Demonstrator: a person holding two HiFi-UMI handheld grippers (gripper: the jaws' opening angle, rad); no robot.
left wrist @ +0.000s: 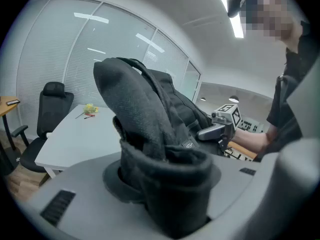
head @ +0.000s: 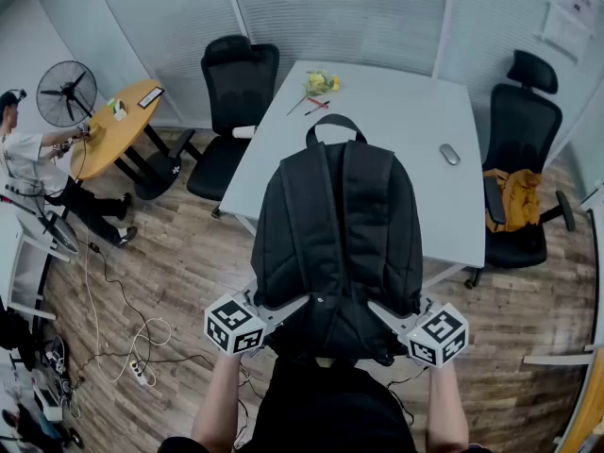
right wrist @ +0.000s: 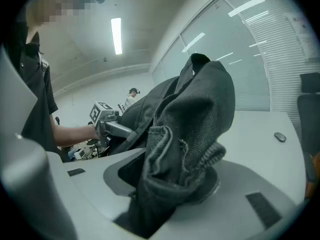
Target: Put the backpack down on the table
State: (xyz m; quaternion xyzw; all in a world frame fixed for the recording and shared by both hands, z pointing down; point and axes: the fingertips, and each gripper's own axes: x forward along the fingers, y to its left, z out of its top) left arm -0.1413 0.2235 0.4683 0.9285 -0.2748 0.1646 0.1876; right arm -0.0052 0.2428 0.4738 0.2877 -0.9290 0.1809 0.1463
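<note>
While left gripper (head: 298,303), right gripper (head: 378,309) jaws clamp backpack (head: 340,225), aloft near table (head: 415,130), logo (left wrist: 189,145) illegible.

Glass partition walls (head: 330,8) on the far side, blinds closed. Wood-plank floor (head: 189,253). White table (head: 406,111) in the centre. One black office chair (head: 236,92) at its left edge, a second chair (head: 521,121) at the right with a yellow garment (head: 515,200) on the seat. Round wooden table (head: 113,125) far left, pedestal fan (head: 68,92) just beside it. Tangle of cables (head: 143,336) and a power strip (head: 140,373) loose on the floor (bottom left, next to gear I can't make out). Ceiling strip light (right wrist: 116,34) is on.
</note>
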